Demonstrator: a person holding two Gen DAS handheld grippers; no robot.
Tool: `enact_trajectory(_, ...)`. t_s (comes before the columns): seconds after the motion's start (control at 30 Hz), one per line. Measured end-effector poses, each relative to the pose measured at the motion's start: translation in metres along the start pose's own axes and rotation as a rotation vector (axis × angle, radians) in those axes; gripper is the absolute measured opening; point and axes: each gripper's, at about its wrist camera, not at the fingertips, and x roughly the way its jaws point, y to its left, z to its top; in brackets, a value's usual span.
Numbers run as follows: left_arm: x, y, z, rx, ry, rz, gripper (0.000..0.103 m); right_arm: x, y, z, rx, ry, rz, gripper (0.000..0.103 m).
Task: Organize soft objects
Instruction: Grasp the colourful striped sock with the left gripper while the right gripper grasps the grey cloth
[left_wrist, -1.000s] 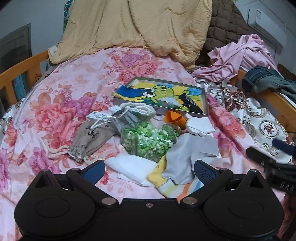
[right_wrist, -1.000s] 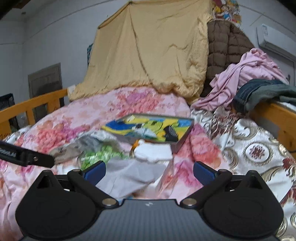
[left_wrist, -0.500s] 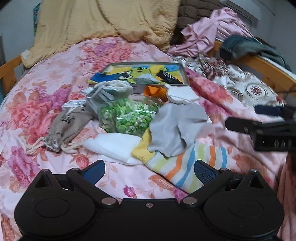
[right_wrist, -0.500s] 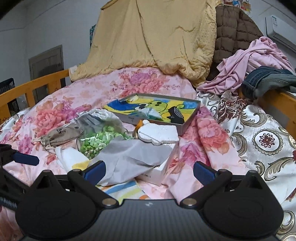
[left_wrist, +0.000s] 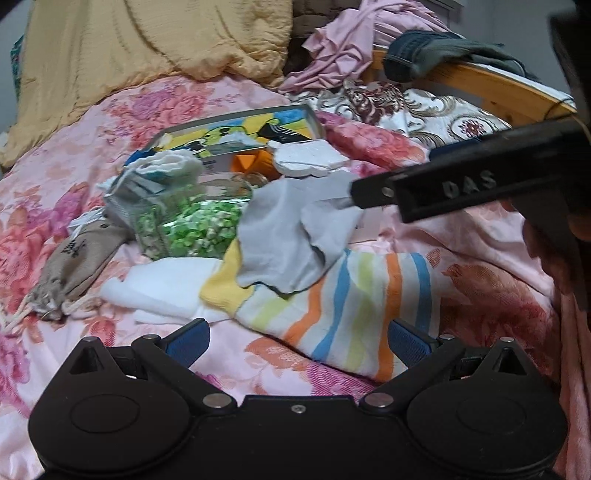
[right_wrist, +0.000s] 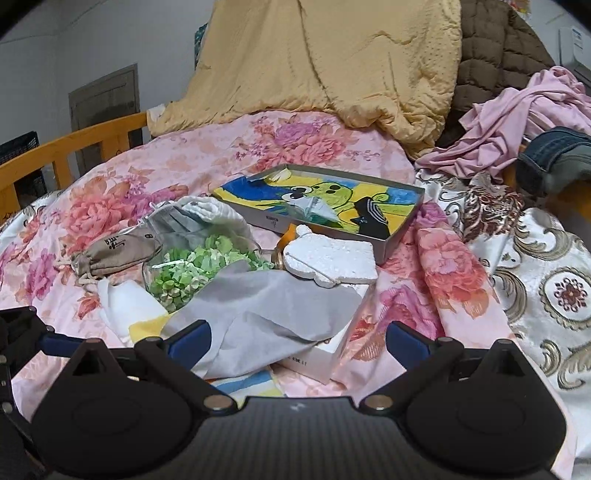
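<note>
A pile of soft things lies on the floral bed. A grey sock (left_wrist: 291, 236) (right_wrist: 266, 314) lies over a striped sock (left_wrist: 351, 310) and a white cloth (left_wrist: 166, 284). A beige drawstring pouch (left_wrist: 77, 258) (right_wrist: 114, 254) lies at the left. A shallow tray with a cartoon lining (left_wrist: 240, 129) (right_wrist: 391, 243) holds a black sock (right_wrist: 371, 218). My left gripper (left_wrist: 297, 338) is open just short of the striped sock. My right gripper (right_wrist: 297, 338) is open over the grey sock's near edge; it shows side-on in the left wrist view (left_wrist: 391, 184).
A clear jar of green bits (left_wrist: 192, 225) (right_wrist: 192, 273), a white foam piece (right_wrist: 332, 258) on a white box (right_wrist: 321, 358), and an orange object (left_wrist: 255, 162) lie among the pile. A tan quilt (right_wrist: 332, 66), pink clothes (right_wrist: 517, 122) and jeans (left_wrist: 436, 51) lie behind. Wooden bed rails (right_wrist: 66, 155) run along both sides.
Both grippers have moved forward and down toward the pile. The right gripper has come in over the grey sock. Both stay open.
</note>
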Motion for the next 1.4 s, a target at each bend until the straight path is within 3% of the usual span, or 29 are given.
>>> enact_trajectory(0.33,0.03,-0.006,0.002,0.0,0.073,-0.025,0.102,0.032,0.005,0.008,-0.092,0.029,0.046,0.103)
enact_trajectory(0.5,0.044,-0.009,0.002,-0.022,0.116,0.005,0.096,0.05,0.006,0.008,-0.135,0.044,0.064,0.102)
enact_trajectory(0.7,0.048,-0.008,0.003,-0.06,0.097,0.002,0.091,0.073,0.006,0.008,-0.166,0.06,0.066,0.102)
enact_trajectory(1.03,0.049,-0.01,0.001,-0.073,0.091,-0.051,0.063,0.075,0.011,0.002,-0.192,0.076,0.088,0.089)
enact_trajectory(1.17,0.047,-0.008,0.002,-0.081,0.083,-0.043,0.041,0.073,0.016,0.001,-0.228,0.067,0.079,0.077)
enact_trajectory(1.4,0.045,0.005,0.006,-0.159,0.086,-0.036,0.023,0.07,0.029,-0.006,-0.329,0.049,0.039,0.055)
